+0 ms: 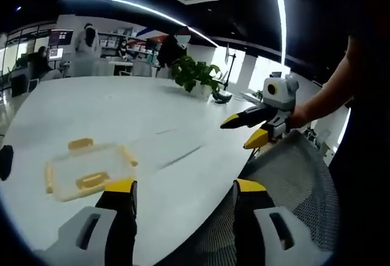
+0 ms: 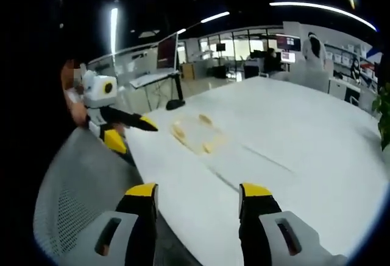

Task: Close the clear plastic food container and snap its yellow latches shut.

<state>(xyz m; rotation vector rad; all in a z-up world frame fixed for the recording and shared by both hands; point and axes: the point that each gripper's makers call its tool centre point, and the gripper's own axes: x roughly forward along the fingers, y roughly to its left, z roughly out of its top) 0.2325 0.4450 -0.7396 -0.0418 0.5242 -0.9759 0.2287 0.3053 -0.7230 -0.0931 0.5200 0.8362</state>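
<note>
Container (image 1: 87, 170) sits on the white desk (image 1: 152, 114) near its edge, yellow latches (image 1: 81, 143) out, just ahead of the left tool (image 1: 183, 187). Lid looks down but can't tell if seated. Both tools open, empty, over the mesh chair (image 1: 292, 168), well short of the box. Right tool (image 2: 198, 190) faces it too. To do it well: bring both in low, steady one side, press each latch flat, opposite sides first.

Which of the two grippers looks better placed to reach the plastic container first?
Probably the left gripper: the container lies just beyond its open jaws, while the right gripper hangs off the table edge, over the mesh chair.
</note>
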